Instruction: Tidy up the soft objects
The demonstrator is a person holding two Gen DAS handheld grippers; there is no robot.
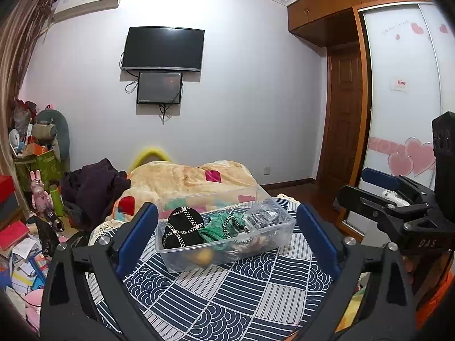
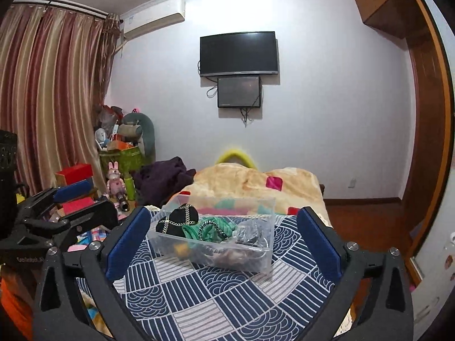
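One clear plastic bin (image 1: 284, 227) on bed (image 1: 227, 292): one black chained pouch (image 1: 182, 231), one green (image 1: 219, 227); rest indistinct. Left gripper (image 1: 227, 236), right gripper (image 2: 224, 236): jaws wide, empty.

A clear plastic bin (image 1: 224, 238) sits mid-bed on the navy-and-white patterned bedspread (image 1: 227, 298), before the beige plush blanket (image 1: 193, 179).

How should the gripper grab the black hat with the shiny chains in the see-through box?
Probably come from above, through the clear box's open top, and pinch the black hat's rounded top, which bulges higher than the green fabric beside it. The box walls block a sideways approach.
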